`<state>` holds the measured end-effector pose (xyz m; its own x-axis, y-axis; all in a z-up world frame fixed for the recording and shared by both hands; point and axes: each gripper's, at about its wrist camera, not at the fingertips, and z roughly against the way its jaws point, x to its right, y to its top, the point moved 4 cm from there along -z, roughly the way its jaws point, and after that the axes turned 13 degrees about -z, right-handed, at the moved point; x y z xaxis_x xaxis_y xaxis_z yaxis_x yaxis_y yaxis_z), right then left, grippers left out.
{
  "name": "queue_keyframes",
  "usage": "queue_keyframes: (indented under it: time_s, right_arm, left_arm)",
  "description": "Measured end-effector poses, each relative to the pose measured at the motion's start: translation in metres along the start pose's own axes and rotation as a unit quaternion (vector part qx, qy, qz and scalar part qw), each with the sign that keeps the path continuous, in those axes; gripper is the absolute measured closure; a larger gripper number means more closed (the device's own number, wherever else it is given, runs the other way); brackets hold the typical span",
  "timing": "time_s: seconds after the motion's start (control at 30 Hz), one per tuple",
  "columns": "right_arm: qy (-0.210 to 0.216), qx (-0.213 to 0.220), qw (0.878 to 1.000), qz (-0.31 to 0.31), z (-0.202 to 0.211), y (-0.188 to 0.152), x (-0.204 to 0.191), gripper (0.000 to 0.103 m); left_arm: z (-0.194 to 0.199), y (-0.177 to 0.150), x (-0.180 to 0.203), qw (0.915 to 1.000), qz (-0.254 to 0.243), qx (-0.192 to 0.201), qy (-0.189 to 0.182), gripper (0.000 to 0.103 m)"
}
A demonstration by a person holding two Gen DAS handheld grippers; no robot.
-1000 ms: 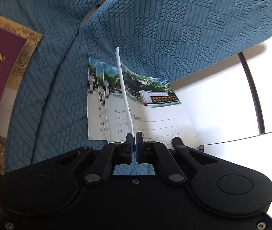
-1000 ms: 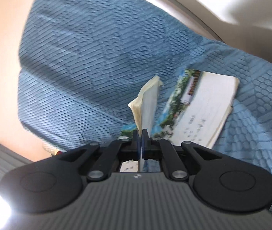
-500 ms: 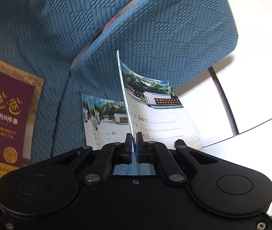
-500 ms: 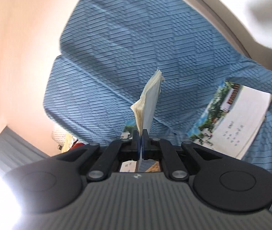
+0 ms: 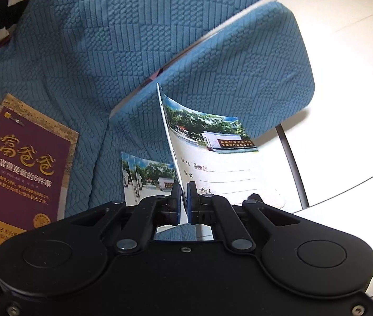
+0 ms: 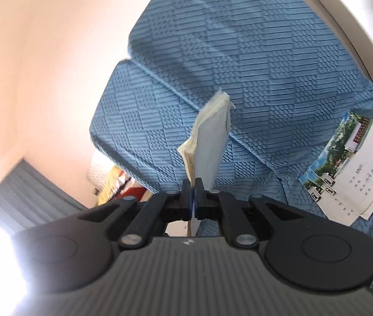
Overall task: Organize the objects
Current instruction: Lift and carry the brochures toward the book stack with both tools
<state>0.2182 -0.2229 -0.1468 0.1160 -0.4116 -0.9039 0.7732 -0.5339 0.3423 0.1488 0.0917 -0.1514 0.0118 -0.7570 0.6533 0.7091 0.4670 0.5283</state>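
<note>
The left claw [image 5: 183, 200] is pinched nearly closed on the lower edge of a thin exercise book [image 5: 212, 163], which stands on edge between its blue pads; the cover, with a photograph of trees and a gate above handwritten lines, bows off to the right. Just behind and to the left of that claw, two more exercise books [image 5: 144, 176] with the same cover photograph lie overlapped on the blue quilted sofa cover [image 5: 81, 65]. Further left on the same fabric lies a purple book [image 5: 25, 168] with gold Chinese lettering, flat and face up. To the right, past the edge of the cushion, is pale tiled floor [image 5: 344, 65]. The right claw [image 6: 193, 197] is likewise clamped tight, on a worn, yellowed booklet [image 6: 207, 144] with a grey cover and frayed page edges, held up on edge above the blue fabric. Off to the right in the right wrist view, well apart from that claw, the overlapped exercise books [image 6: 349, 168] lie on the seat. To the left are a pale wall [image 6: 41, 65] and a grey curtain [image 6: 23, 192], with some colourful items, too blurred to identify, beyond the cushion's end.
</note>
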Motion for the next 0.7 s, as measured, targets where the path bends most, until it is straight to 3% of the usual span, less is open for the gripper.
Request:
queue_keyframes:
  time_s: [0.33, 0.7]
  right_arm:
    - [-0.004, -0.039, 0.999, 0.017, -0.037, -0.047, -0.017, 0.098]
    - [-0.026, -0.1, 0.995, 0.007, -0.076, -0.111, -0.008, 0.098]
  left_arm:
    - [0.049, 0.007, -0.054, 0.9995, 0.024, 0.017, 0.014, 0.1]
    - [0.086, 0.002, -0.114, 0.9968, 0.037, 0.008, 0.071, 0.1]
